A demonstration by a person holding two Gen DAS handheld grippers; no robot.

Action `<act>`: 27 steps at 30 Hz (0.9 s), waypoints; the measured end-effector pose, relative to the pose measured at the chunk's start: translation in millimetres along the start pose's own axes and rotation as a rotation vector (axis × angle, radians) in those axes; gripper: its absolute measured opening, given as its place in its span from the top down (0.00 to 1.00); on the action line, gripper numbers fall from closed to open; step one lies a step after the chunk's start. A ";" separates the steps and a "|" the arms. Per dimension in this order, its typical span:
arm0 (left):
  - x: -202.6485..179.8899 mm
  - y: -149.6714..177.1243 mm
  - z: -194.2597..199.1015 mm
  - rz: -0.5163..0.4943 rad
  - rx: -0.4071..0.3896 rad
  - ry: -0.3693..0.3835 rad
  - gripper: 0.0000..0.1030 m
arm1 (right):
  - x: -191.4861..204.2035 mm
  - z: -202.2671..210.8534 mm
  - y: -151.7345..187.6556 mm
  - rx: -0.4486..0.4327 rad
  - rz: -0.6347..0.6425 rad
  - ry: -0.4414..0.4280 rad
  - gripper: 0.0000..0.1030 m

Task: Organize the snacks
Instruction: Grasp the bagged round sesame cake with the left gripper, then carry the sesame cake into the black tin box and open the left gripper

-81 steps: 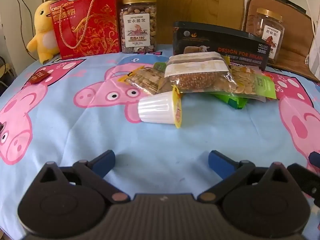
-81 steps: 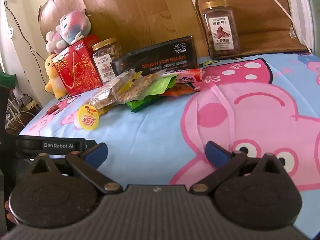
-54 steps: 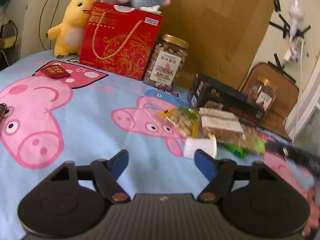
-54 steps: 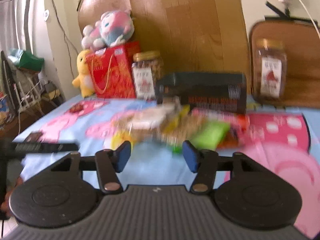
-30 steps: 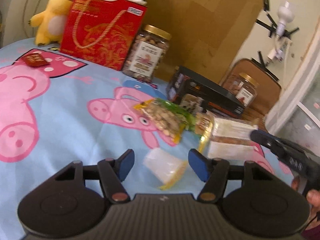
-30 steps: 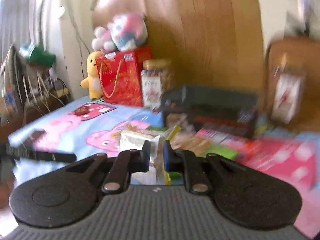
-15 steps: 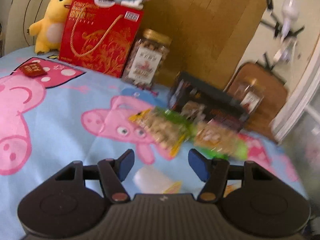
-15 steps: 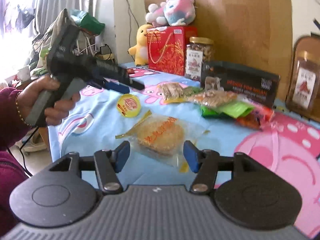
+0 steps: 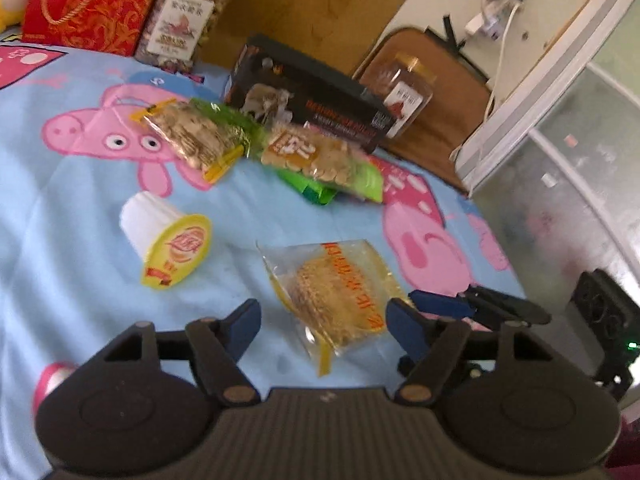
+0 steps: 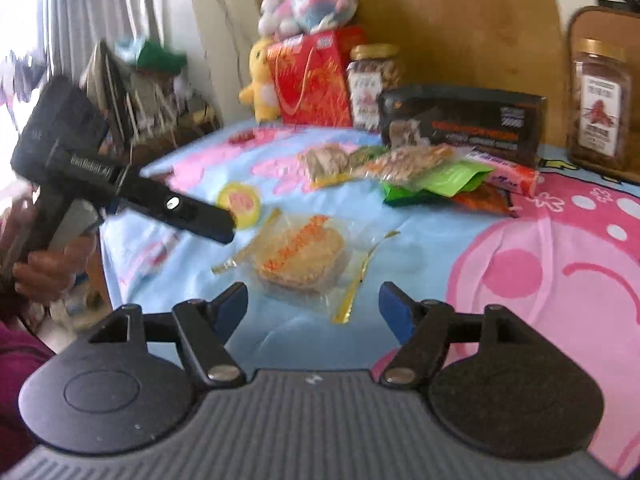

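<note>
A clear bag with a round golden cake [image 9: 340, 300] lies on the pig-print sheet [image 9: 60, 208], just ahead of my open, empty left gripper [image 9: 324, 320]. In the right wrist view the same bag [image 10: 300, 256] lies just ahead of my open, empty right gripper [image 10: 314, 306]. A white cup with a yellow lid [image 9: 168, 236] lies on its side to the left; it also shows in the right wrist view [image 10: 240, 202]. A pile of snack bags [image 9: 256, 148] lies further back, also seen in the right wrist view [image 10: 416, 172].
At the back stand a red gift box [image 9: 88, 4], a nut jar [image 9: 184, 16], a black box [image 9: 312, 96] and a second jar [image 9: 404, 96]. The right gripper's tip [image 9: 472, 306] shows at the right. The left gripper's body [image 10: 120, 184] crosses the right wrist view.
The right gripper shut on the cake bag in the pile, carried it forward, set it on the sheet and opened. The left gripper has swung right toward the bag.
</note>
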State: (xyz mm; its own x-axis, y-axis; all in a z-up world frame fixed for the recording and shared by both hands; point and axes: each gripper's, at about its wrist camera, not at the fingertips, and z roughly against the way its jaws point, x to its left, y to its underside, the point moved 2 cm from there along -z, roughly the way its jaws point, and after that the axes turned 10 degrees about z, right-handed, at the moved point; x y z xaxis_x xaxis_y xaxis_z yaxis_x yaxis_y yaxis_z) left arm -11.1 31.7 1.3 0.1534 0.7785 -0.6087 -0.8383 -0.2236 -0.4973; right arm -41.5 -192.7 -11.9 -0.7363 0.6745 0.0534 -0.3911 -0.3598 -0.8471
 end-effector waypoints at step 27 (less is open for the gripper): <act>-86.9 -217.5 -135.9 -0.128 -0.118 -0.069 0.55 | -190.5 -70.4 -129.6 -0.068 -0.158 0.147 0.54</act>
State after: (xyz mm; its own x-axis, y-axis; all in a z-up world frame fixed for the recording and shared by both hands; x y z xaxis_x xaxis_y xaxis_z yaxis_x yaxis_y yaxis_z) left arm 229.1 -67.1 78.3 0.2154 0.8424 -0.4940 -0.7465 -0.1841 -0.6394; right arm 188.3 -229.2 50.5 -0.5786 0.8076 0.1145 -0.4533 -0.2017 -0.8683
